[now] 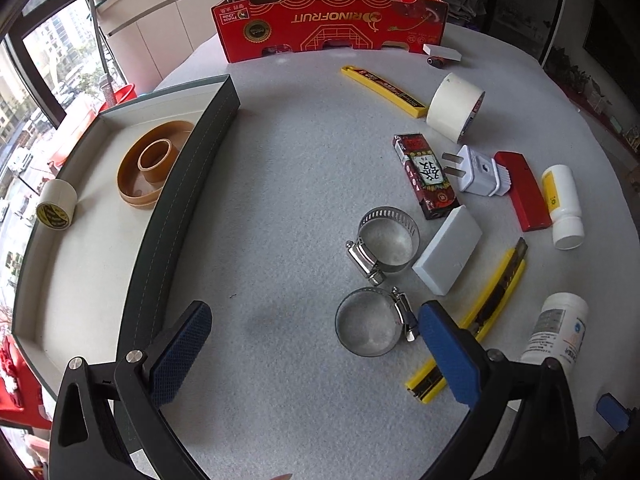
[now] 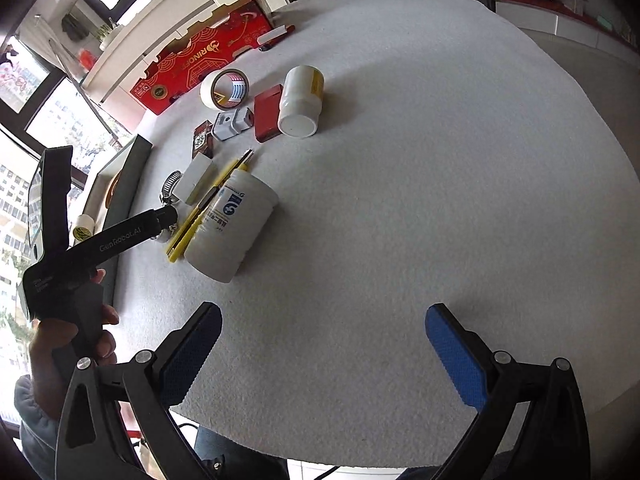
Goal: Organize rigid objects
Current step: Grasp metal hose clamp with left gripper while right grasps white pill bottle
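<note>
While my left gripper point(image 1: 316, 344) hangs above the white felt table point(image 1: 280, 200) with its blue-padded fingers spread wide and gripping nothing, the items to sort lie mostly ahead and to its right. Just inside the right fingertip sits a metal hose clamp point(image 1: 370, 322), its screw housing close beside the blue pad. A second hose clamp point(image 1: 386, 240) lies just beyond the first. Right of these is a white rectangular block point(image 1: 448, 250), and a yellow utility knife point(image 1: 480, 316) runs diagonally under the right finger. Farther ahead I see a dark red printed box point(image 1: 426, 176), a white plug adapter point(image 1: 476, 170), a flat red case point(image 1: 522, 190), a white bottle with a yellow label point(image 1: 562, 204) on its side, a roll of cream tape point(image 1: 454, 106) and a long yellow blade case point(image 1: 384, 90). Another white bottle point(image 1: 558, 328) lies at the right edge.

To the left of the gripper stands a dark-walled tray point(image 1: 180, 184), holding a brown tape ring point(image 1: 154, 164) with a smaller roll inside it, and a small cream tape roll point(image 1: 56, 204) near its far wall. A red cardboard fruit box point(image 1: 332, 26) stands at the table's far side.

My right gripper point(image 2: 324, 346) is also spread wide and holding nothing, over bare felt, with the white bottle point(image 2: 232, 226) well ahead to its left. A hand point(image 2: 72, 344) grips the other tool's handle at the left of that view.
</note>
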